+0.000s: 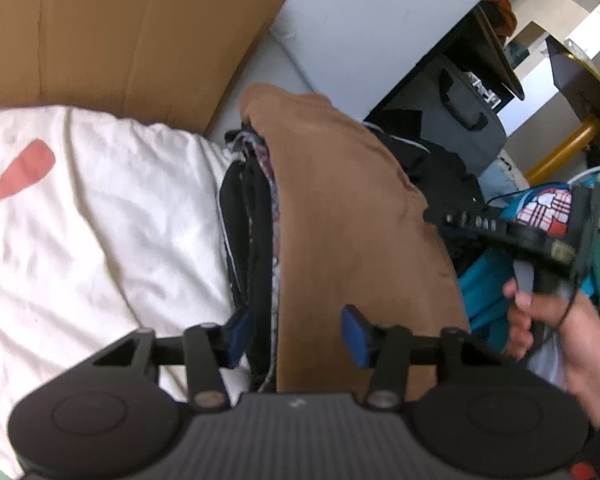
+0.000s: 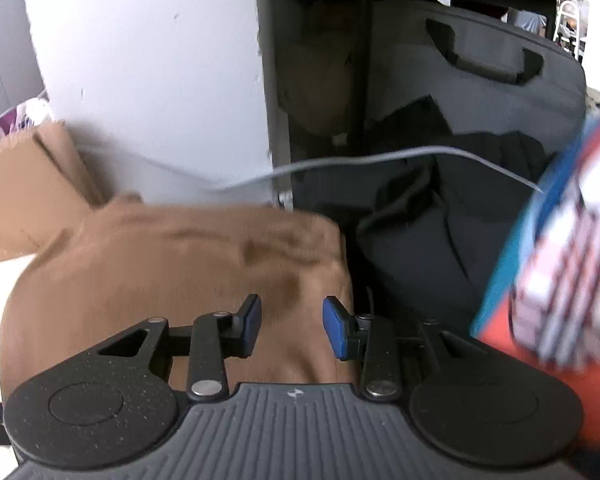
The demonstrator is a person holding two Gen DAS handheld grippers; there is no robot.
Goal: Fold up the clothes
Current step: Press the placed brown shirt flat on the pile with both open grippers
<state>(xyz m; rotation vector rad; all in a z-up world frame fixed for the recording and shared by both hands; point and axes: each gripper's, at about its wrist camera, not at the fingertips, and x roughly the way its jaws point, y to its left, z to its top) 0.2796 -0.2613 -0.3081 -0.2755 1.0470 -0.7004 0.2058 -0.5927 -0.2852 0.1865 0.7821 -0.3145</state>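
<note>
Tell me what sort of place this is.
Probably a cluttered room at home: a white wall, a grey fabric suitcase on the floor, and a brown folded garment atop stacked clothes.

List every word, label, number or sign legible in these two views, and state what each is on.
No text can be read.
Black item beside the grey bag: white lettering, too blurred to read.
Teal garment: red-and-white graphic, no legible words.
White cloth: plain red patch, no text.

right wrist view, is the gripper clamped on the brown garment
No, the right gripper has its blue pads apart with a clear gap, hovering above the brown garment without pinching it.
</note>
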